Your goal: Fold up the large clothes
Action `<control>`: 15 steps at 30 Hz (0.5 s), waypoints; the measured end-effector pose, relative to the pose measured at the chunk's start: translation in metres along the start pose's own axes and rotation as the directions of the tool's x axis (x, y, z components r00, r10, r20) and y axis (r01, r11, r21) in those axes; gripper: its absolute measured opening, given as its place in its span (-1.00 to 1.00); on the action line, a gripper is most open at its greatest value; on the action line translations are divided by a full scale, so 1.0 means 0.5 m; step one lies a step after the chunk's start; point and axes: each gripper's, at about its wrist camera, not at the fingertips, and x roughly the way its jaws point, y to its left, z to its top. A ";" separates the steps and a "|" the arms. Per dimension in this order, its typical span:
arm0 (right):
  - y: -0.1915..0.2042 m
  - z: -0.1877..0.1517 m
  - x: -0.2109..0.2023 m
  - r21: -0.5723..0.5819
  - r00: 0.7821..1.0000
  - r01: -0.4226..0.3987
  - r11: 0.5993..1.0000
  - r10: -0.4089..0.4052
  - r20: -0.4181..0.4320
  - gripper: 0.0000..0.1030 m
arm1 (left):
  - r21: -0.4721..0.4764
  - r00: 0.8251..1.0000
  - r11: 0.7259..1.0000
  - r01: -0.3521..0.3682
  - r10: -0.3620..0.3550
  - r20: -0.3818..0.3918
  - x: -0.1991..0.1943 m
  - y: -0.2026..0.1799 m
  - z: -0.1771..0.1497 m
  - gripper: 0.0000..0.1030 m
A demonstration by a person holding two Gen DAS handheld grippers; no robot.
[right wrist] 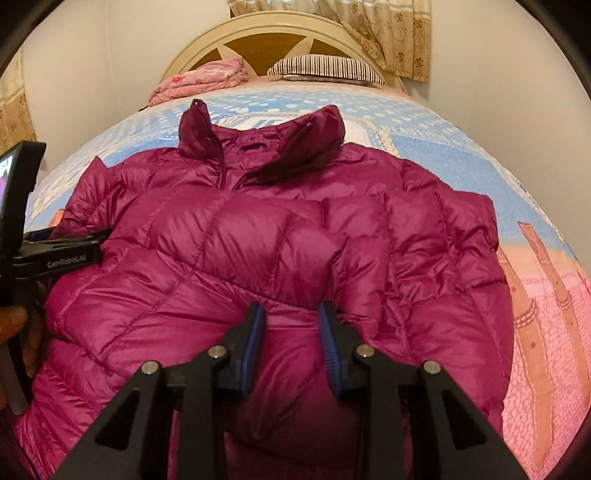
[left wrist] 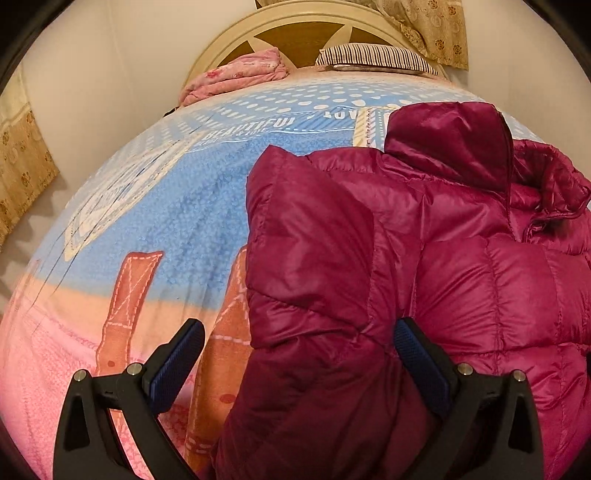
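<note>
A magenta puffer jacket [right wrist: 280,236] lies on the bed, collar toward the headboard, with a sleeve folded across its front. In the left wrist view the jacket [left wrist: 388,258] fills the right half. My left gripper [left wrist: 299,350] is wide open over the jacket's left edge, with jacket fabric between the fingers. It also shows from the side in the right wrist view [right wrist: 92,240]. My right gripper [right wrist: 291,332] is partly closed with a fold of the jacket's lower front between its blue pads [right wrist: 255,332]; the pads stand apart.
The bed has a blue, pink and orange patterned bedspread [left wrist: 177,221]. A pink folded blanket [left wrist: 236,74] and a striped pillow [left wrist: 376,55] lie by the cream headboard [right wrist: 266,26]. Curtains [right wrist: 388,33] hang at the back right.
</note>
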 end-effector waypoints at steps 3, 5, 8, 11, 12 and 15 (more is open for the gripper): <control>0.006 0.003 0.007 -0.021 1.000 0.025 0.999 -0.025 -0.005 -0.35 | 0.009 1.000 1.000 -0.013 0.013 0.005 -0.002 -0.004 -0.006 0.99; 0.011 0.003 0.010 -0.030 0.999 0.036 0.999 -0.037 -0.007 -0.35 | 0.012 1.000 1.000 -0.018 0.018 0.007 -0.004 -0.005 -0.008 0.99; 0.009 0.003 0.011 -0.032 0.999 0.038 0.999 -0.038 -0.008 -0.35 | 0.009 1.000 1.000 -0.013 0.013 0.003 -0.003 -0.005 -0.007 0.99; 0.014 0.002 0.012 -0.043 0.999 0.052 0.998 -0.052 -0.007 -0.35 | 0.007 1.000 1.000 -0.010 0.010 0.001 -0.003 -0.007 -0.006 0.99; 0.016 0.002 0.012 -0.049 0.998 0.059 0.997 -0.059 -0.006 -0.35 | 0.008 1.000 1.000 -0.011 0.011 0.001 -0.003 -0.006 -0.006 0.99; 0.019 0.001 0.013 -0.058 0.997 0.071 0.996 -0.071 -0.006 -0.35 | 0.011 1.000 1.000 -0.015 0.015 -0.001 0.001 -0.002 -0.002 0.99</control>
